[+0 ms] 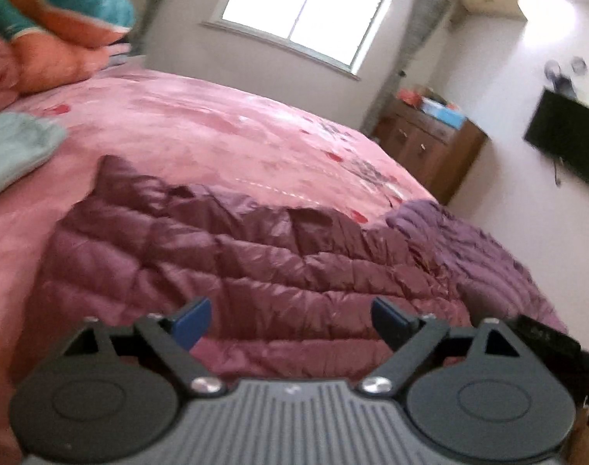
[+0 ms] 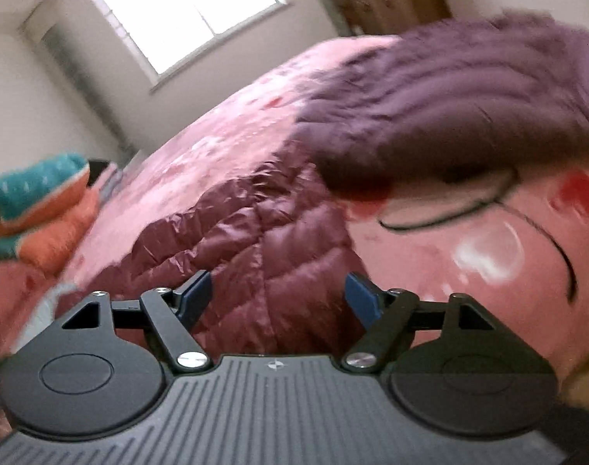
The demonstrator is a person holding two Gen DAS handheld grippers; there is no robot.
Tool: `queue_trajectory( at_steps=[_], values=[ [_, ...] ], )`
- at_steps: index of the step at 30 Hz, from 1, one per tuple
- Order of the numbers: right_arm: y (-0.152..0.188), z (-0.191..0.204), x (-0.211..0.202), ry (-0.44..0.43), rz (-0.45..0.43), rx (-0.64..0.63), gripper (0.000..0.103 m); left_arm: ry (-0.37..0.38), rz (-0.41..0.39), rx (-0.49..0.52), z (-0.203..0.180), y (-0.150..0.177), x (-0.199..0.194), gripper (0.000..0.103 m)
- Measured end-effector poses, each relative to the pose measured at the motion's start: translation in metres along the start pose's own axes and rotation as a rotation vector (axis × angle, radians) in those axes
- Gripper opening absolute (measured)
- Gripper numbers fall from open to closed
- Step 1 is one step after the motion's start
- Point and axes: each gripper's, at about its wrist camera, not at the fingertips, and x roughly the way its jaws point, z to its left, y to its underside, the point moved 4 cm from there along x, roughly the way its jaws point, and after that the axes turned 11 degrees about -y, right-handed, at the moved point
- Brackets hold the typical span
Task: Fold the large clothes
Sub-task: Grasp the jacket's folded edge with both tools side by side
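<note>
Left tongs: your left gripper (image 1: 290, 319) stands wide open, its blue pads (image 1: 192, 321) far apart, and it has hold of nothing; the jacket shows through the gap, below and beyond the pads.
Right tongs: your right gripper (image 2: 281, 296) is spread just as wide and also empty, with the right edge of the jacket lying beyond the gap.
Jacket: the maroon quilted puffer jacket (image 1: 232, 255) lies flat on the near part of the bed, stretched left to right in front of you, its shiny surface wrinkled.
Fur part: a fluffy purple piece (image 1: 469, 240) sits at the jacket's right end, touching it; from your right wrist view it bulks up on the far right (image 2: 449, 116). You cannot tell from these blurred pictures whether it is joined to the jacket.
Bed cover: the pink cover (image 1: 201, 124) with red marks spreads under everything, out to the far side.
Near right: a large drawn pattern with dark lines and a red patch (image 2: 488, 232) shows on the cover just right of the jacket.
Far left: a stack of folded bedding in teal and orange (image 1: 62, 23) rests at the far left of the bed.
Left edge: a pale green cloth (image 1: 15, 151) lies on the cover, well apart from the jacket.
Room: a bright window (image 1: 306, 4) sits in the far wall, a wooden cabinet (image 1: 430, 151) stands beyond the bed on the right, and a dark screen (image 1: 565, 147) hangs on the right wall.
</note>
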Motion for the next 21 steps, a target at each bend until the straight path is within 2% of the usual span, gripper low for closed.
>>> queue_trajectory(
  at_steps=[7,14,21],
  values=[
    [-0.007,0.018,0.066,0.024,0.044,-0.288,0.095,-0.04,-0.007,0.148,-0.034,0.0,0.066,0.086],
    [-0.022,0.014,0.132,-0.012,0.105,-0.285,0.096,-0.102,-0.002,0.197,-0.024,-0.011,0.113,0.084],
    [-0.036,0.012,0.162,0.009,0.145,-0.319,0.101,-0.168,-0.029,0.175,0.002,-0.028,0.141,0.084]
  ],
)
